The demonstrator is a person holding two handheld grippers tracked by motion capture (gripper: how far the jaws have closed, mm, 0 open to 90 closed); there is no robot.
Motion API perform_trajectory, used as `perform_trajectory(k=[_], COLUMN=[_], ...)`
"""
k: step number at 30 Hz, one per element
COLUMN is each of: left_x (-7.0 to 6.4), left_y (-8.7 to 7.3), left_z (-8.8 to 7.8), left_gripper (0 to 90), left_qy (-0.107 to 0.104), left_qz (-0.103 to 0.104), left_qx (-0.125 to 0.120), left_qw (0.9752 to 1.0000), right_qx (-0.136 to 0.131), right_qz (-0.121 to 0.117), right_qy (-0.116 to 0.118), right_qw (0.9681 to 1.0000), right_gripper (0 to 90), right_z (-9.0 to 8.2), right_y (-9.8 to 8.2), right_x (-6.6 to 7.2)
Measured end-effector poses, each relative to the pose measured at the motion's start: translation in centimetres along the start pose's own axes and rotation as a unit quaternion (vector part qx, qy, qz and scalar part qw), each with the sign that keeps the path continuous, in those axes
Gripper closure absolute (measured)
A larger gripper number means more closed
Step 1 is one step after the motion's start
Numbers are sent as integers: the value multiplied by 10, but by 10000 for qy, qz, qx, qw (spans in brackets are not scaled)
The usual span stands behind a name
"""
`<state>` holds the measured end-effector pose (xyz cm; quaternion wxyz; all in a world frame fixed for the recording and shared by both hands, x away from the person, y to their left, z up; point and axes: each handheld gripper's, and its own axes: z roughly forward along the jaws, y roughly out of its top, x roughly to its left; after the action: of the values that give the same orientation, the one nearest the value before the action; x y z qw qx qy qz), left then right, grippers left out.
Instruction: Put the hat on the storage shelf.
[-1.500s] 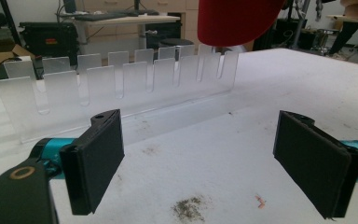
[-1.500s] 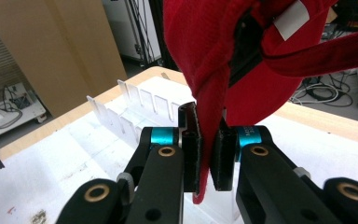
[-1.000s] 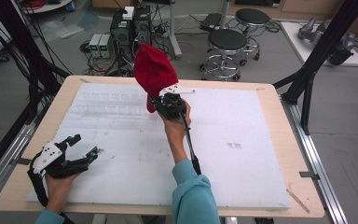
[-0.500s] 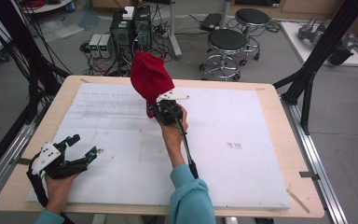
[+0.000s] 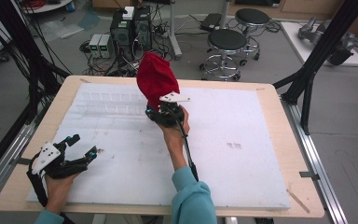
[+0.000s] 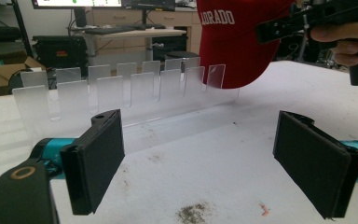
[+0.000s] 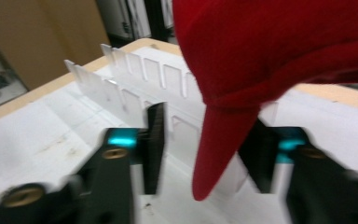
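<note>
High view first: a person's two hands come in from the bottom edge, each holding a gripper over a white board [image 5: 242,154] that covers most of a wooden table [image 5: 279,100]. The right gripper [image 5: 161,111] is raised above the far middle of the board and carries a red cap [image 5: 154,79], which stands up above it, clear of the board. The left gripper [image 5: 77,148] sits low at the near left corner of the board, well apart from the cap, with its jaws spread wide and nothing between them. Left gripper view confirms this: its two black pads [image 6: 100,161] stand far apart over bare, slightly soiled white surface, and beyond them a clear plastic rack [image 6: 121,91] with two rows of upright tabs stands on the board. The cap hangs above the rack's right end in that view, white letters on its front, with the right gripper beside it at upper right. Right gripper view is blurred; the cap fills the upper right and its brim [image 7: 219,149] points down between the jaws, closer to the right one. The jaws look partly open, and whether they actually pinch the brim cannot be told. The rack lies behind the brim there.
</note>
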<state>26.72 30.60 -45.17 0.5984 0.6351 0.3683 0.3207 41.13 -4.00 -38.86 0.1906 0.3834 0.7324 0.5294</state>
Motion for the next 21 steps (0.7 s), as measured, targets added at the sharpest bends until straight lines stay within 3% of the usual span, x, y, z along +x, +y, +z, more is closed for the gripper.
perform_trajectory(k=[2,7,10,15,21], left_x=[1,1,1,2,2], left_y=[0,0,0,1,1], left_z=[0,0,0,1,1], left_gripper=[166,166,166,167,169], left_qy=[13,-4,-3,11,16], left_qz=[-35,-51,-51,-96,-118], left_qx=[-9,17,25,65,96], left_qw=[10000,10000,10000,9999,9999], right_qx=[-73,-157,-248,-495,-568], right_qz=[7,74,153,51,155], right_qy=[-119,-436,-446,-447,-235], right_qw=[9999,9989,9986,9978,9980], right_gripper=[356,129,116,116,101], right_z=[-4,-15,-26,-53,-90], right_y=[-1,-1,2,-1,-1], right_x=[0,-5,-9,-9,-15])
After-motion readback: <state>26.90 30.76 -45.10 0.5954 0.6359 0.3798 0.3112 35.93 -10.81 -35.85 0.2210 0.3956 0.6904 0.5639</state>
